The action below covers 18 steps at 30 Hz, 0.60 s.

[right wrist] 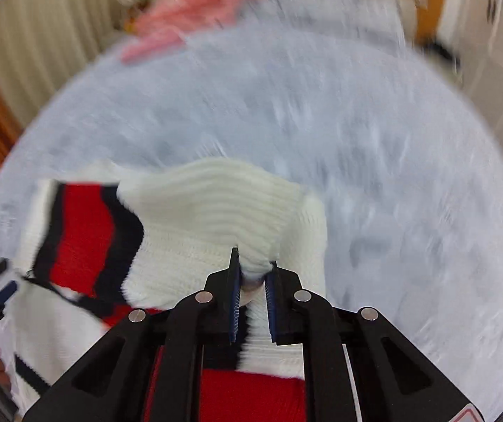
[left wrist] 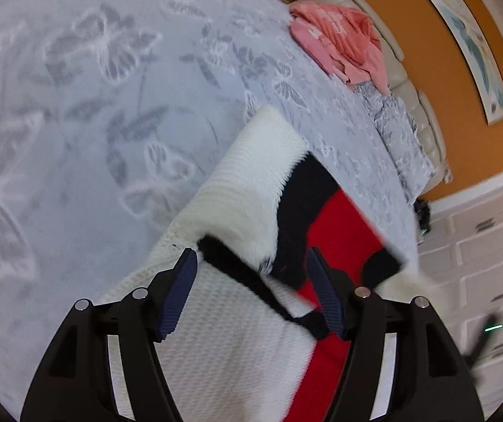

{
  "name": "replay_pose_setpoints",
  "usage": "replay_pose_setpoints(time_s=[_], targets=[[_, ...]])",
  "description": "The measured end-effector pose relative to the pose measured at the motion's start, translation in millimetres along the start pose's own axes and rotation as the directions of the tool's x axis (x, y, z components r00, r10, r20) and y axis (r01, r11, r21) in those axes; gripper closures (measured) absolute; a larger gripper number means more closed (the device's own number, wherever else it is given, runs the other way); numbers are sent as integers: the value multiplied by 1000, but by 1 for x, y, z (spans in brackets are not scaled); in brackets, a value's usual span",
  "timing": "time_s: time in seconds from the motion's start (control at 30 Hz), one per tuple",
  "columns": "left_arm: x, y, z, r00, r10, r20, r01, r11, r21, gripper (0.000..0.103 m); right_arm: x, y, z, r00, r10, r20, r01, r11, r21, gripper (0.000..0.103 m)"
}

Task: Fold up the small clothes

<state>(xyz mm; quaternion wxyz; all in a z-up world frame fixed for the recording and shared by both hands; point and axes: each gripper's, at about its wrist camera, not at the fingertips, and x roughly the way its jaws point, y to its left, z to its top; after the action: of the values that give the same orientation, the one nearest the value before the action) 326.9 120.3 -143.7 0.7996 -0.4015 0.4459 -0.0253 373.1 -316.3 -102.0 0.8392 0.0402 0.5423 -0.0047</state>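
Home bedroom: butterfly-print bedspread (left wrist: 110, 88), padded headboard (left wrist: 392, 45), orange wall (left wrist: 427, 52), framed picture (left wrist: 469, 45), white drawers (left wrist: 490, 246).

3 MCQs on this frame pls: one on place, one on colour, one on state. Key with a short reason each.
1. Where does the pink clothing lie?
A. under the left tongs
B. at the far edge of the bed, beside the headboard
C. on the knit sweater

2. Which colours does the knit sweater show?
A. white, black and red
B. green and yellow
C. all pink

3. How do the right tongs stand?
A. wide open above bare bedspread
B. out of sight
C. closed on a fold of white knit

Key:
1 B: the left wrist view shows it at the far edge of the butterfly-print bedspread, next to the padded headboard.
2 A: white ribbed knit with black-edged red panels.
3 C: the blue pads pinch a white bunch between them, while the left tongs stand open over the sweater.
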Motion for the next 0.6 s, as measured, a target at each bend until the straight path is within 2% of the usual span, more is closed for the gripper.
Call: replay_pose_setpoints(time_s=[0.07,0.1,0.13,0.23,0.33,0.43,0.5,0.6], targets=[[10,8,1,1000,-7,-21,5,996,-86,41,30,-16,-7,995,33,-91,-28,998,62,86],[17,14,2,999,-13,-37,7,991,-135,41,31,-18,-9,995,46,-84,-40,996,80,82],[22,18,3,999,-8,-51,0,987,-163,41,28,-20,-10,996,68,-58,-62,993,101,74],[29,22,8,998,-10,-55,-2,979,-206,41,27,-27,-21,990,134,-34,-128,982,140,56],[34,19,9,998,-22,-59,8,974,-227,41,35,-37,-33,981,189,-47,-177,967,182,50],[42,20,11,998,-22,-58,6,963,-269,44,47,-44,-50,954,297,-31,-275,914,298,47],[45,19,12,998,-13,-54,-2,963,-270,46,50,-43,-51,948,318,5,-302,895,328,41],[47,19,12,999,-5,-48,-7,968,-251,49,55,-40,-41,912,407,47,-393,837,382,41]])
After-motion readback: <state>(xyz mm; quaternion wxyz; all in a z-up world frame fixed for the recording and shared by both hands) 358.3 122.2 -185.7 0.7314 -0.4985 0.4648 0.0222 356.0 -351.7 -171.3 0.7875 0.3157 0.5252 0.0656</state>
